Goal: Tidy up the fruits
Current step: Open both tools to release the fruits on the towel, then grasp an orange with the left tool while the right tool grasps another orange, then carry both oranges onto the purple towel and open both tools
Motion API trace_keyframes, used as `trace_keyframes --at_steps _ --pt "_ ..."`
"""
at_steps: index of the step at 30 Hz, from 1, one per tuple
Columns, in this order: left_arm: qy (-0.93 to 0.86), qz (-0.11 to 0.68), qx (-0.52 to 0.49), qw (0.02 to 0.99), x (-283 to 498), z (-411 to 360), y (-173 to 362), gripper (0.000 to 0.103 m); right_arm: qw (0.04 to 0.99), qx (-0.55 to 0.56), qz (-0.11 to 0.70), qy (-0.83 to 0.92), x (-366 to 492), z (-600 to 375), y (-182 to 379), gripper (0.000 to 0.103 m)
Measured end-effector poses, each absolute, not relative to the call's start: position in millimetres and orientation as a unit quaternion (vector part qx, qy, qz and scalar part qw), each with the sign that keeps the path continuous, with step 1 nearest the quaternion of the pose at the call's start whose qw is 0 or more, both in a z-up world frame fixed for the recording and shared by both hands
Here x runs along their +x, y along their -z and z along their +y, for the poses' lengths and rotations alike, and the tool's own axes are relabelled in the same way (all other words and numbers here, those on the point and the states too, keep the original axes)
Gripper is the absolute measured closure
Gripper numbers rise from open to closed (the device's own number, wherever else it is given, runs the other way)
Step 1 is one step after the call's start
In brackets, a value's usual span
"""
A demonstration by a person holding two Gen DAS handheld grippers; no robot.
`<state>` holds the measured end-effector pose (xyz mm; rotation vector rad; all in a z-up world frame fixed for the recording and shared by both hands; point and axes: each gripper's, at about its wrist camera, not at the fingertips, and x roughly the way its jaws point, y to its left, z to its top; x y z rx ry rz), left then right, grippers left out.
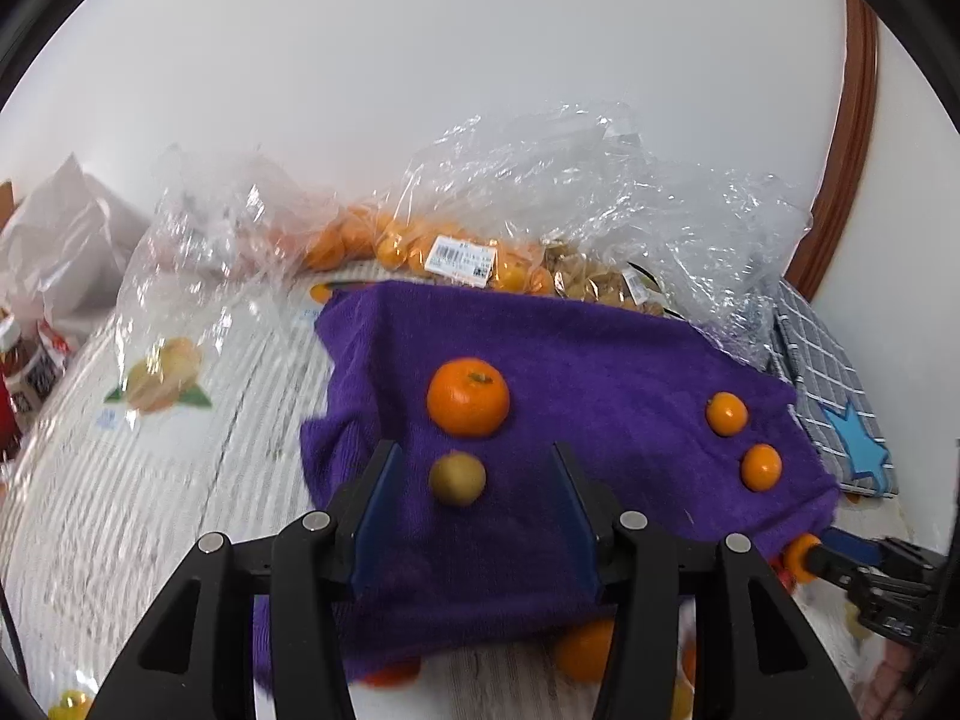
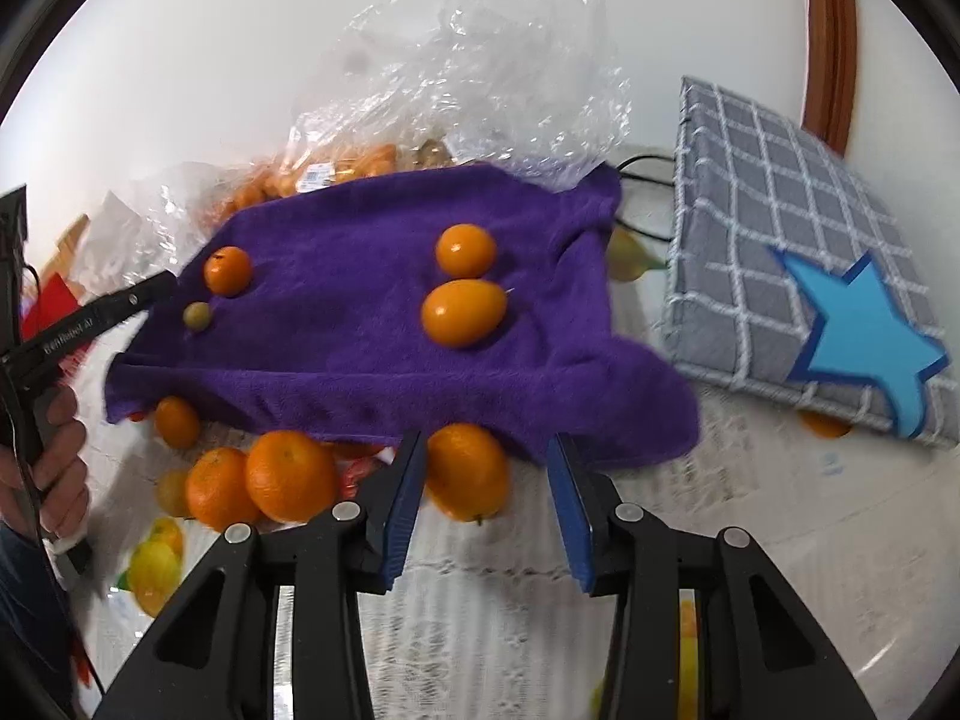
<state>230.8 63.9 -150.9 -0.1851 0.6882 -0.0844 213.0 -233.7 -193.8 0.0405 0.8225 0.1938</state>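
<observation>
Landmark: purple towel [image 2: 372,300].
On towel, left part: small orange [image 2: 227,270], greenish fruit [image 2: 197,315]; left gripper [image 1: 474,471] released, poised over greenish fruit.
Right part: two kumquats [image 2: 463,312].
Off towel's near edge: loose oranges [image 2: 291,476]; right gripper [image 2: 486,480] released, nearest orange [image 2: 468,471] between jaws.
Judgement: sorting partly done.

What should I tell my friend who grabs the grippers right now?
Left hand-held gripper: open, empty, above the small green fruit on the purple towel.
Right hand-held gripper: open, empty, jaws around an orange at the towel's near edge; contact unclear.
On the towel: four fruits, namely an orange, the green one and two small oval oranges.
Left: loose oranges beside the towel, plus bagged fruit behind.
</observation>
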Motion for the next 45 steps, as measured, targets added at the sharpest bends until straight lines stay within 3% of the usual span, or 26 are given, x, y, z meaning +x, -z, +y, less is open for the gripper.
trace_keyframes --at_steps 10,13,23,26,28,45 --pt "0.069 0.39 -0.04 0.917 184.8 46.9 153.3 0.055 0.903 0.02 0.415 -0.111 218.2 -226.1 210.2 0.062" --pt "0.088 0.413 -0.044 0.905 186.5 35.0 161.3 0.055 0.903 0.016 0.411 -0.12 214.7 -225.7 207.8 0.072" --pt "0.091 0.446 -0.06 0.888 198.6 18.3 183.5 0.055 0.902 0.017 0.415 -0.113 206.0 -237.7 210.0 0.071" --pt "0.094 0.444 -0.072 0.888 199.5 17.1 188.3 0.057 0.903 0.013 0.414 -0.11 207.1 -237.1 211.1 0.071" --pt "0.111 0.436 -0.078 0.89 198.1 15.4 188.0 0.071 0.904 0.014 0.412 -0.11 206.0 -238.4 211.7 0.071" --pt "0.06 0.383 -0.091 0.917 180.0 65.0 131.9 0.071 0.928 0.033 0.364 -0.074 192.7 -251.1 159.3 0.072"
